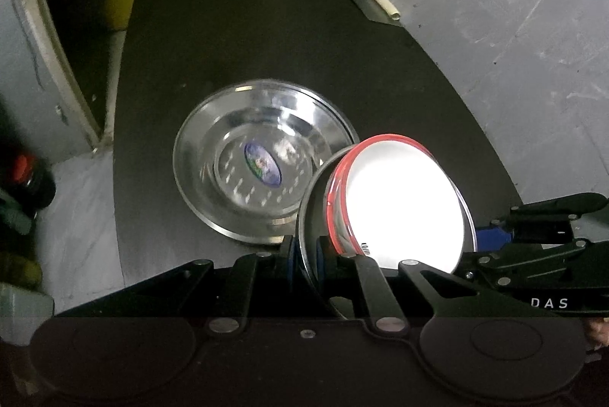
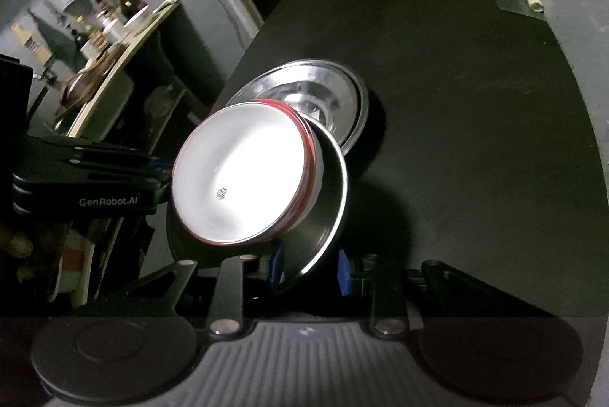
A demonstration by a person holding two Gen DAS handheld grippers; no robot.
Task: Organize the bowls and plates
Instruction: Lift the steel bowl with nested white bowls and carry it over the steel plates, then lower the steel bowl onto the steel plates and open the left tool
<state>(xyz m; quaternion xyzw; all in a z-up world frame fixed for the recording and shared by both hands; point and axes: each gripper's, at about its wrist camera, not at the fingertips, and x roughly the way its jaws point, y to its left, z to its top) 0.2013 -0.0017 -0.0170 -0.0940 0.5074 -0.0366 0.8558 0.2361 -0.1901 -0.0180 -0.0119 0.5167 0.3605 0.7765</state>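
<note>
1. Bowls first: a white bowl with a red rim (image 1: 399,209) sits nested inside a dark steel-rimmed bowl (image 1: 310,217), and the pair is tilted up off the black bench (image 1: 266,38), mouths tipped toward the steel plate (image 1: 262,159) that lies flat on the bench just beside and partly behind them.
2. My left gripper (image 1: 304,255) is pinched on the near rim of the dark bowl, one blue pad on either side of the wall. I hold the rim because, by my reading, it is the only thin edge the pads can close on.
3. My right gripper (image 2: 310,268) has its blue pads on either side of the same bowl's opposite rim; the gap between them looks wider than the wall, so I cannot tell whether it is gripping or just bracketing.
4. I judge that holding from two sides keeps the nested pair from tipping while tilted, since the white bowl lies loose inside and could slide out toward the plate.
5. The likely step in hand is setting the stacked bowls onto the plate, or beside it.
</note>
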